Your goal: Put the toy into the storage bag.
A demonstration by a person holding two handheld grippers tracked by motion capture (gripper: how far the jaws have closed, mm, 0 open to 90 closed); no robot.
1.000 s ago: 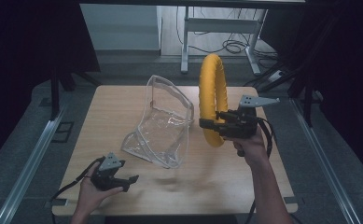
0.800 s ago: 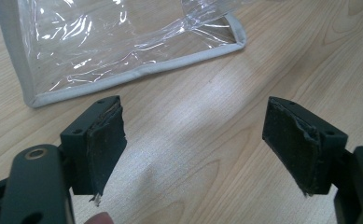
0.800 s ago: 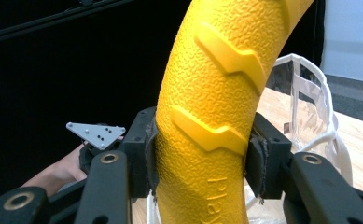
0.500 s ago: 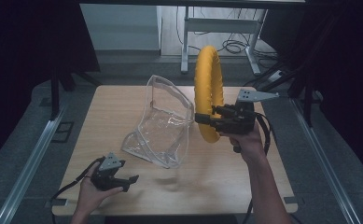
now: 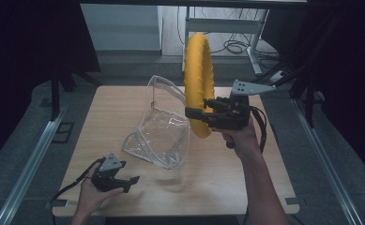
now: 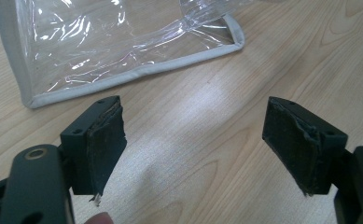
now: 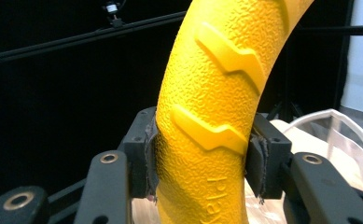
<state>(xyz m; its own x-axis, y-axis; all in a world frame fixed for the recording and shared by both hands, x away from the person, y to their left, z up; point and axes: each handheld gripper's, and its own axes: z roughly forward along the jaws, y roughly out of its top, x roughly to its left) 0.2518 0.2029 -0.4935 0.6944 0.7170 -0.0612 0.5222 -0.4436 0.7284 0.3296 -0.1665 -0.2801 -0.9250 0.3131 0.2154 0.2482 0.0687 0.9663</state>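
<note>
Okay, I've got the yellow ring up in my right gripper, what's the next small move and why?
Probably bring the left gripper to the clear bag and hold its mouth open. It is open and empty, and the bag sags beside the yellow ring clamped in the right gripper.

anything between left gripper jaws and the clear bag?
Nothing: bare wooden tabletop separates the open left gripper from the clear plastic bag, seen in the left gripper view and the high view.

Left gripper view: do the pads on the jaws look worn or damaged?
Yes. On the left hand-held gripper, both dark pads look frayed and ragged at their edges, with a loose shred hanging from the near corner of one.
</note>
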